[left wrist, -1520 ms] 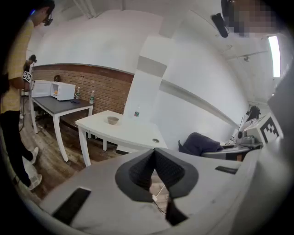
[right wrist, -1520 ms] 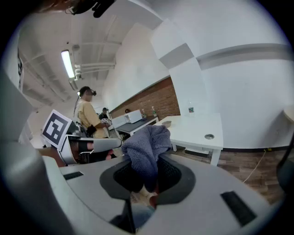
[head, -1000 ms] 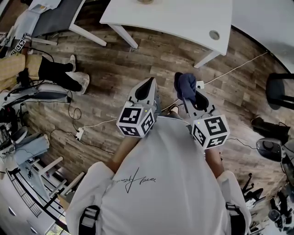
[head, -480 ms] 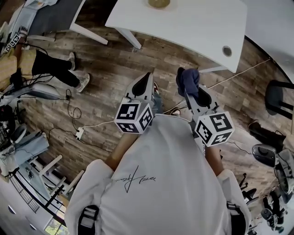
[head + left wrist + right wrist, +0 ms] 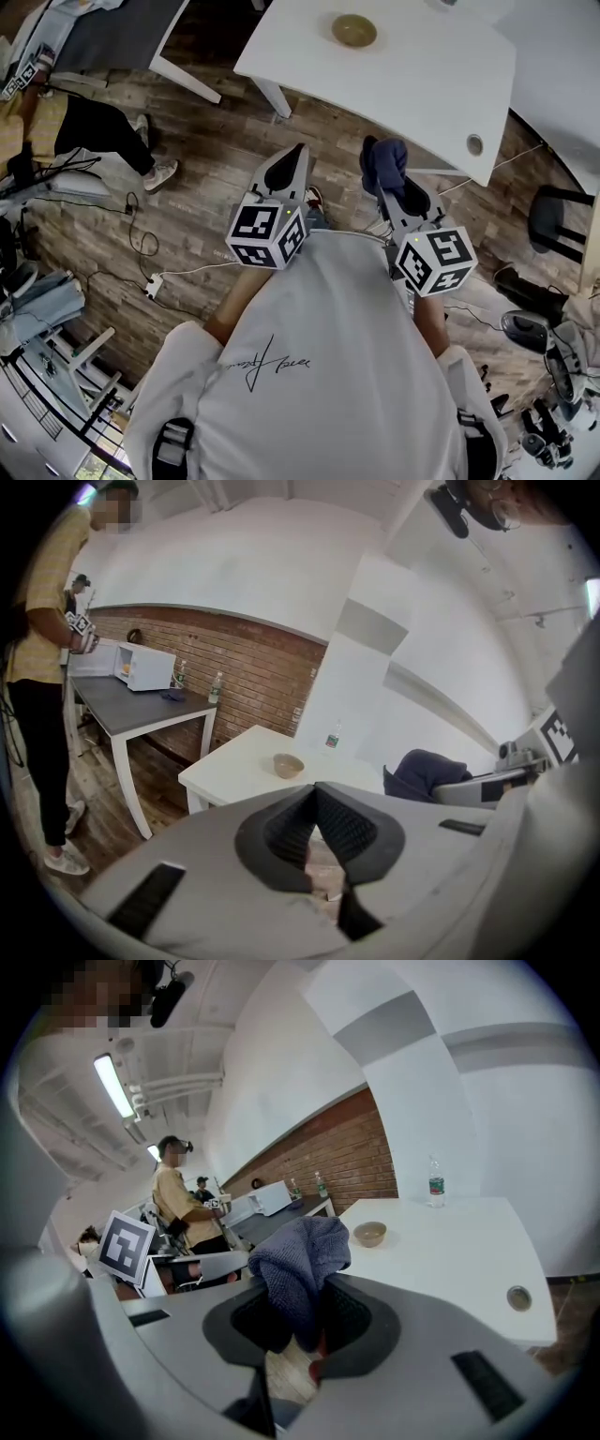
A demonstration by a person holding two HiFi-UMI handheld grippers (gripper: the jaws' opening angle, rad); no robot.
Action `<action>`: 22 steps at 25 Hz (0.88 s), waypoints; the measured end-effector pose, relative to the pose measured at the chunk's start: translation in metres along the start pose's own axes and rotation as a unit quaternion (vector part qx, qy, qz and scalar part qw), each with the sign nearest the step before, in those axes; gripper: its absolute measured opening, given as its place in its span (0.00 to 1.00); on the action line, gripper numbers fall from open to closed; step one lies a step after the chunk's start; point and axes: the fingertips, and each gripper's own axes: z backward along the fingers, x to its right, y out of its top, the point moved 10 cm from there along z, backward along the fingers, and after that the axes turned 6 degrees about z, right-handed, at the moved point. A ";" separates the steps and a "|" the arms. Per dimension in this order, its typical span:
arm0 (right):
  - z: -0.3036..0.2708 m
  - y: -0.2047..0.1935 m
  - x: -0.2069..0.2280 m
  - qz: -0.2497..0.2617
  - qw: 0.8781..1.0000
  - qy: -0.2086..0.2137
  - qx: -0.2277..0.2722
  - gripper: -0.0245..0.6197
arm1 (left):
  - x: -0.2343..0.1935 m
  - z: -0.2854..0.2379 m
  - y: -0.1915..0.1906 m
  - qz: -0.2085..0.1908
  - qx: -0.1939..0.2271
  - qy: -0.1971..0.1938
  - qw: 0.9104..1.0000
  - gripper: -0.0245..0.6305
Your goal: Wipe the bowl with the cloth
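Note:
A small tan bowl point(image 5: 354, 30) sits on the white table point(image 5: 412, 70) ahead of me, also seen as the bowl point(image 5: 288, 764) in the left gripper view and the bowl point(image 5: 369, 1233) in the right gripper view. My right gripper point(image 5: 385, 184) is shut on a dark blue cloth point(image 5: 384, 166), which bunches up out of its jaws as the cloth point(image 5: 302, 1266). My left gripper point(image 5: 297, 157) is shut with nothing in it; its jaws meet at the tips. Both grippers hang over the wooden floor, well short of the table.
A grey table point(image 5: 131, 710) with a white microwave point(image 5: 142, 666) stands to the left. A person in a yellow top point(image 5: 47, 621) stands beside it. A water bottle point(image 5: 435, 1188) stands at the white table's far edge. Cables point(image 5: 159, 272) lie on the floor. An office chair point(image 5: 558, 211) is at the right.
The white table and bowl have come closer and further into view as I walk forward. Both grippers stay held the same way, with the cloth still in the right one.

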 end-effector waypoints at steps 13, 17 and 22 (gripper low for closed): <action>-0.026 0.023 -0.003 -0.002 1.000 -0.015 0.013 0.17 | -0.039 -0.004 0.022 0.016 0.012 -0.007 1.000 0.05; -0.033 0.026 0.008 -0.007 1.000 -0.014 0.013 0.17 | -0.036 -0.015 0.026 0.016 0.008 -0.016 1.000 0.04; -0.054 0.033 0.026 -0.012 1.000 -0.013 0.017 0.17 | -0.040 -0.037 0.035 0.038 0.007 -0.030 0.999 0.05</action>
